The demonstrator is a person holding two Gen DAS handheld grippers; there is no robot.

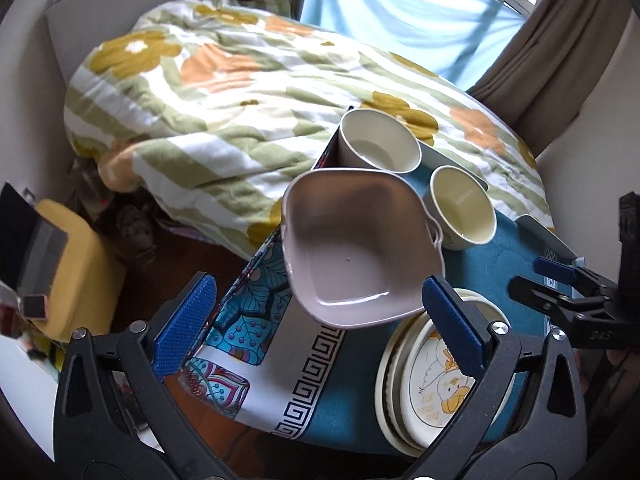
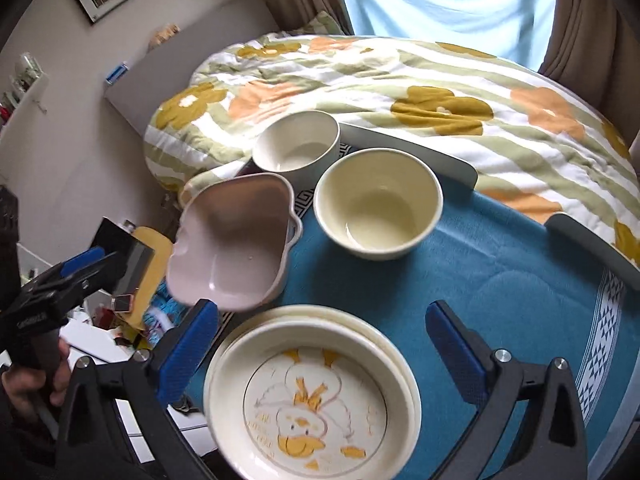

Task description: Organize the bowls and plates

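Observation:
A pale pink square bowl (image 1: 356, 248) (image 2: 228, 248) lies tilted near the table's left edge, on what looks like a second pink bowl whose rim (image 2: 295, 225) shows behind it. Two round cream bowls (image 1: 380, 144) (image 1: 460, 208) stand beyond it. A stack of cream plates (image 2: 312, 396) (image 1: 432, 376), the top one with a duck drawing, sits at the near edge. My left gripper (image 1: 320, 324) (image 2: 72, 268) is open just short of the pink bowl, with nothing between its fingers. My right gripper (image 2: 320, 344) (image 1: 556, 280) is open above the plate stack, not touching it.
The table wears a teal cloth (image 2: 500, 260) with a patterned border hanging off its left side. A bed with a flowered quilt (image 1: 240, 92) lies right behind the table. A yellow cushion (image 1: 76, 264) and clutter sit on the floor to the left. A hand (image 2: 36, 380) holds the left gripper.

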